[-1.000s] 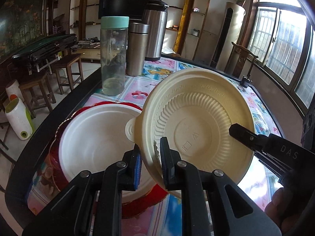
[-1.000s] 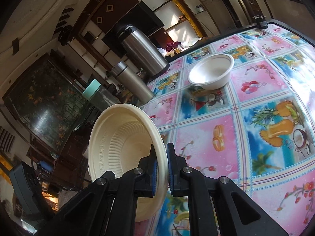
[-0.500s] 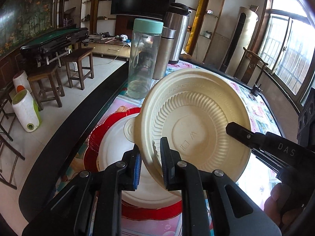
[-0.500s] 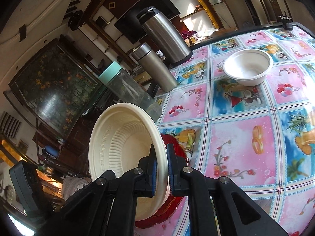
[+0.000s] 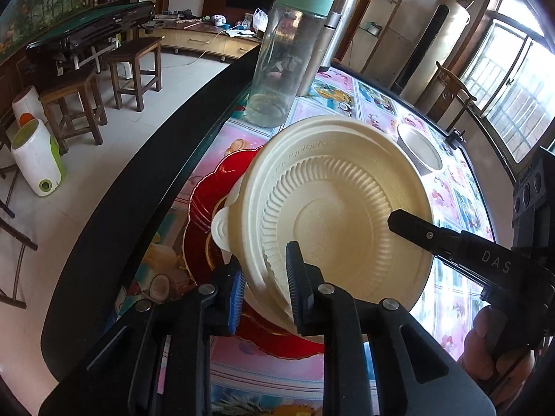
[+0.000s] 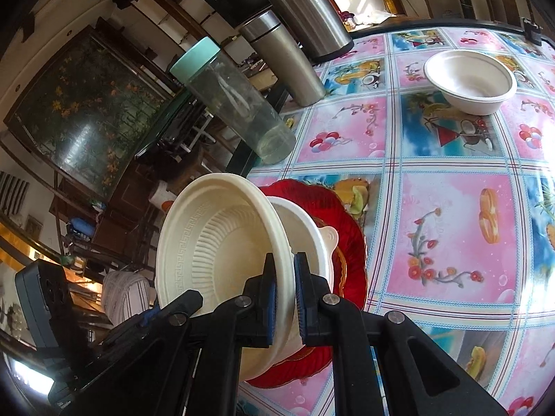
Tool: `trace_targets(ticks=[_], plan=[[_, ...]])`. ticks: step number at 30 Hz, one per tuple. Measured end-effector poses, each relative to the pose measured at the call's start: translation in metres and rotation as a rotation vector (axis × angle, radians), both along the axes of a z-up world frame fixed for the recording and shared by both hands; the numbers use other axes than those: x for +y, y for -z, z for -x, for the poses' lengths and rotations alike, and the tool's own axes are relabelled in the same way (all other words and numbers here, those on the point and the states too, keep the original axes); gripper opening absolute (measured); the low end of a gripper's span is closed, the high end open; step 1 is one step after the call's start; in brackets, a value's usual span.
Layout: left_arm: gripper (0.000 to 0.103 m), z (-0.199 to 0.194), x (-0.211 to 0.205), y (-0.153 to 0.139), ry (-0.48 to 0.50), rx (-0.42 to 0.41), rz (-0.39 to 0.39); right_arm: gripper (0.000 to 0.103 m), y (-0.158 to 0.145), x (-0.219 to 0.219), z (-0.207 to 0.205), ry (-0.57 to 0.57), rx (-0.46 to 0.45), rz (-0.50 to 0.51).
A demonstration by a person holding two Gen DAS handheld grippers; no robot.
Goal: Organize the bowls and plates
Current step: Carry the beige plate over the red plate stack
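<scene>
A cream ribbed bowl hangs tilted on its side, its mouth facing the right wrist camera. My left gripper is shut on its lower rim. My right gripper is shut on the same cream bowl at another part of the rim; one of its fingers shows in the left wrist view. Just beneath, a white bowl with a small tab sits on a red plate, and the cream bowl's base overlaps it. The red plate lies near the table's edge.
A second white bowl stands apart on the flowered tablecloth. A clear bottle with a green lid, a steel flask and a big steel thermos stand behind the plate. The black table edge runs along the left.
Both grippers have carried the cream bowl down and towards the red plate; it now overlaps the white bowl. Grips unchanged.
</scene>
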State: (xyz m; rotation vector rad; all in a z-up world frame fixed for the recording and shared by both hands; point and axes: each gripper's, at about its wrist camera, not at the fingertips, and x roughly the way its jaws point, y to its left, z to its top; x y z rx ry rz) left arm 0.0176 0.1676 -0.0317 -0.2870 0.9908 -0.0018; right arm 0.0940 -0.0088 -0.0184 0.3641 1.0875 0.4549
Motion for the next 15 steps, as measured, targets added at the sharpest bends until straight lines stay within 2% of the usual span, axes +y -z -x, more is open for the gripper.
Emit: trace_targets(ticks=[11, 15], plan=[[0.022, 0.003, 0.000, 0.009, 0.011, 0.035, -0.070, 0.010, 0.012, 0.010, 0.003, -0.036, -0.003, 0.020], [0.026, -0.002, 0.003, 0.008, 0.009, 0.048, -0.063, 0.010, 0.016, 0.012, 0.001, -0.044, -0.003, 0.014]])
